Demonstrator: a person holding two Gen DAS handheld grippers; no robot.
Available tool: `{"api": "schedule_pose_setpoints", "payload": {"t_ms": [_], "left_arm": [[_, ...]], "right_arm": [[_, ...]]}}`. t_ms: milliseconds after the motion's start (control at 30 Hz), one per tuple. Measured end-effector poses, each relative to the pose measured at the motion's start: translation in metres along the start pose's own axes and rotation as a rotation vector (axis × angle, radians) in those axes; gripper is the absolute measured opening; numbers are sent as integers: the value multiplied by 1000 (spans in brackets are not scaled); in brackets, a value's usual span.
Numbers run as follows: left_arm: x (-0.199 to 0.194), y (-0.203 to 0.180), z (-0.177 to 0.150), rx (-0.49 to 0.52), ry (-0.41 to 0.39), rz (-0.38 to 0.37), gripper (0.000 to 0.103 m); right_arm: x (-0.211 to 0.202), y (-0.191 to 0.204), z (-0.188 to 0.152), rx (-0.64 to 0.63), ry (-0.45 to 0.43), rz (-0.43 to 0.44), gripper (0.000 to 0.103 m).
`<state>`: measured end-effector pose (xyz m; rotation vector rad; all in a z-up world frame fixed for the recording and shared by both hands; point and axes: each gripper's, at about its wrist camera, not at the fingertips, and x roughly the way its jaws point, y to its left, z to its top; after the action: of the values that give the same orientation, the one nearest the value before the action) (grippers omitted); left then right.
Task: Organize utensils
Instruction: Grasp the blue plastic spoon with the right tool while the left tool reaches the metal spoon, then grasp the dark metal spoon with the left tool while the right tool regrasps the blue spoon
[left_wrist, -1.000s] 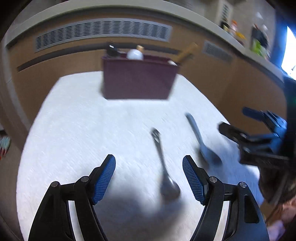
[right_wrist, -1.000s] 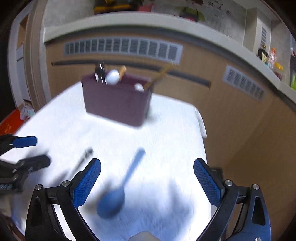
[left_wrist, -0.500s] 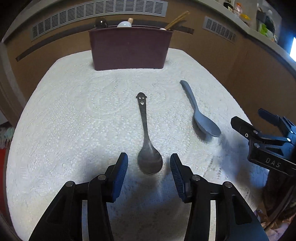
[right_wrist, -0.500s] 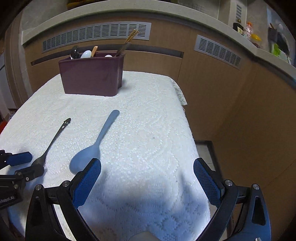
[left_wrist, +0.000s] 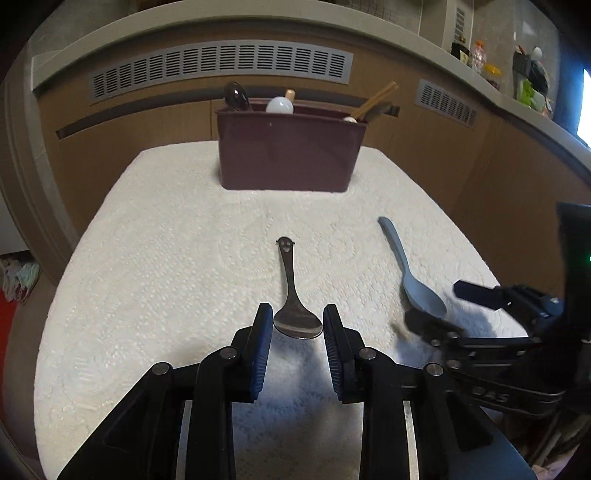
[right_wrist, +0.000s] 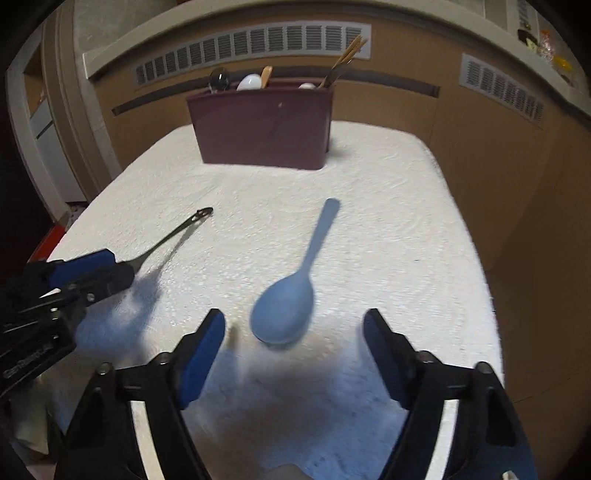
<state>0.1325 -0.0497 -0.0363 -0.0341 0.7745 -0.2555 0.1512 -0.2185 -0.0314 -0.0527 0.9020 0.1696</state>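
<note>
A metal spoon (left_wrist: 293, 299) with a smiley handle end is held by its bowl between my left gripper's (left_wrist: 297, 326) pads, handle pointing toward the holder. In the right wrist view the same spoon (right_wrist: 177, 232) hangs lifted above the cloth, casting a shadow. A blue plastic spoon (right_wrist: 291, 291) lies on the cloth, bowl nearest my right gripper (right_wrist: 293, 332), which is open and straddles the bowl from just behind. The blue spoon also shows in the left wrist view (left_wrist: 413, 277). A maroon utensil holder (left_wrist: 290, 151) with several utensils stands at the table's far edge.
The table is covered by a white textured cloth (left_wrist: 166, 277). A wooden wall with vent grilles (left_wrist: 221, 70) runs behind it. The table's right edge (right_wrist: 476, 240) drops off close to the blue spoon. A counter with small items (left_wrist: 528, 81) is at the far right.
My left gripper has closed on the metal spoon's bowl and lifted it. My right gripper has moved in and left, to straddle the blue spoon's bowl, and its jaws have narrowed.
</note>
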Motion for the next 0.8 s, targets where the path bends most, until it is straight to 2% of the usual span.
{"api": "schedule_pose_setpoints", "payload": {"t_ms": [33, 67, 100, 133, 167, 267, 500, 633, 800], "left_arm": [[-2, 2, 1, -3, -8, 3, 29], [-5, 5, 2, -6, -18, 9, 29], [-5, 6, 4, -7, -23, 13, 29], [-6, 7, 5, -7, -29, 17, 29], [-7, 7, 6, -5, -34, 20, 29], [-10, 8, 7, -10, -45, 21, 29], [-18, 7, 13, -10, -73, 23, 29], [-25, 8, 17, -11, -94, 25, 28], [-37, 8, 26, -5, -132, 20, 27]], "right_arm": [[4, 1, 2, 8, 11, -2, 69], [10, 3, 4, 20, 18, -9, 65], [13, 5, 6, 23, 21, -17, 53], [15, 5, 7, 20, 29, -25, 47], [18, 6, 8, 14, 44, -31, 35], [10, 2, 8, 24, 20, -45, 34], [-44, -11, 26, 9, -184, -94, 33], [-61, -15, 39, 5, -223, -84, 31], [-78, -16, 48, -2, -253, -45, 23]]}}
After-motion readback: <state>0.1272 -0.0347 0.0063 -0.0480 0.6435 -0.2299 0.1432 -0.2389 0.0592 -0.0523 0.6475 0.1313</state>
